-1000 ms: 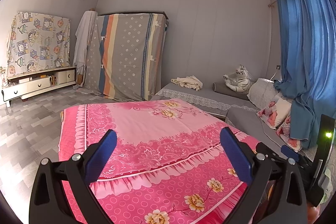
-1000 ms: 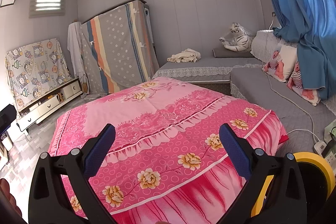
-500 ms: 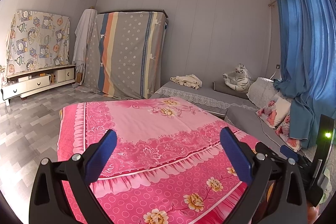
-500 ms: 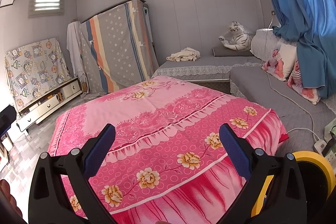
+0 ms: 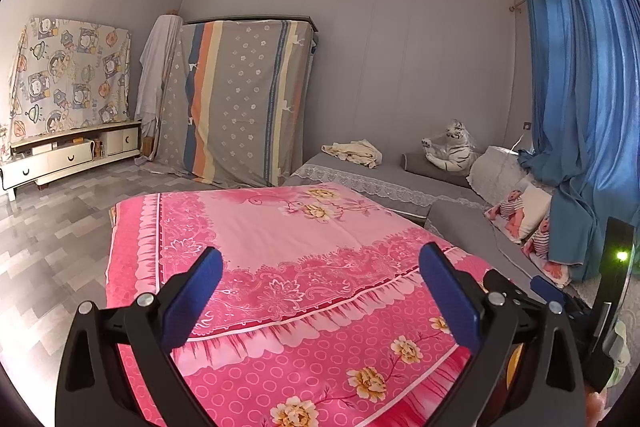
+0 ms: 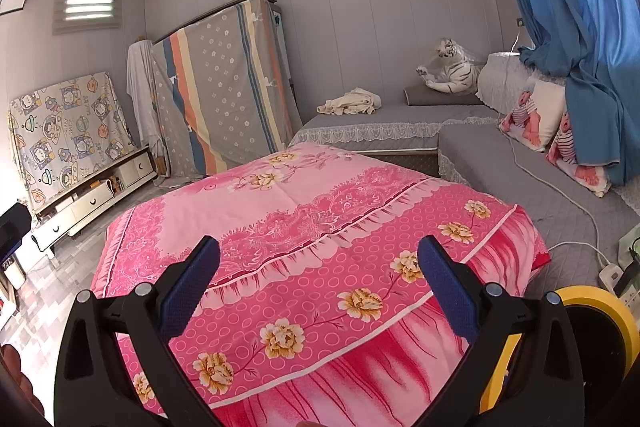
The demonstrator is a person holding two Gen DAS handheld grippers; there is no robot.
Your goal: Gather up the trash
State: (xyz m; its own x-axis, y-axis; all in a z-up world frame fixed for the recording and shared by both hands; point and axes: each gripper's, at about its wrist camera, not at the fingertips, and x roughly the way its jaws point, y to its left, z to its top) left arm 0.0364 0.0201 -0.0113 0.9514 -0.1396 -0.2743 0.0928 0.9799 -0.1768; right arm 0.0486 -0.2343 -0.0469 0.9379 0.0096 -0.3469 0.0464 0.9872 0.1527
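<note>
Grippers, left (image 5: 320,291) and right (image 6: 318,287), both spread wide and empty over bare pink cover (image 6: 320,211); risk of snagging cloth, no trash visible.

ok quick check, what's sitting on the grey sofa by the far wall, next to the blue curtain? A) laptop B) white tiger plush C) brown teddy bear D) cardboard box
B: a white tiger plush with dark stripes sits on the grey sofa, left of the blue curtain; the right wrist view shows it too.
</note>
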